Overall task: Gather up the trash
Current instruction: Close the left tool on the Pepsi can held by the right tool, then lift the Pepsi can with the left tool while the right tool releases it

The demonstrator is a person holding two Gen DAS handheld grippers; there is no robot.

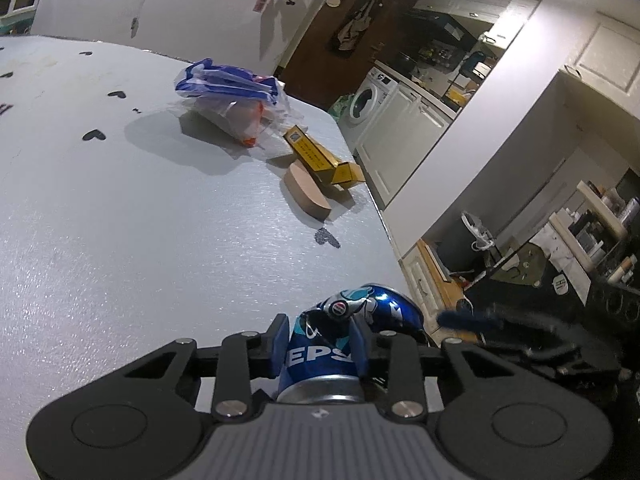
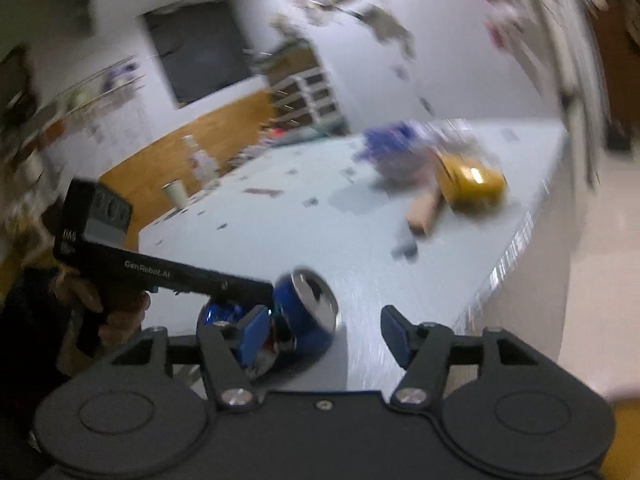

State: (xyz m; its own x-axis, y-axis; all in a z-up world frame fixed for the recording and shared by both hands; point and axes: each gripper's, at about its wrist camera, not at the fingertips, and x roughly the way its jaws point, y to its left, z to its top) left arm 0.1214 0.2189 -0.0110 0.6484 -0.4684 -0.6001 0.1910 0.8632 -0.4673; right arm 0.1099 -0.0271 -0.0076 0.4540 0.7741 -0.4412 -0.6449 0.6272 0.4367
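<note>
Left tongs (image 1: 320, 344): grip blue "PEPSI" can (image 1: 320, 360) | right tongs (image 2: 324, 336): wide, empty | left handle reads "GenRobot.AI"

The pale grey bench (image 1: 120, 220) bears small dark heart-shaped marks. Toward its far edge lies a crumpled blue-and-clear plastic bag (image 1: 230, 94); just beside it sits a yellow carton (image 1: 316, 156), leaning on a tan curved wooden piece (image 1: 306, 192) that rests on the surface.
</note>
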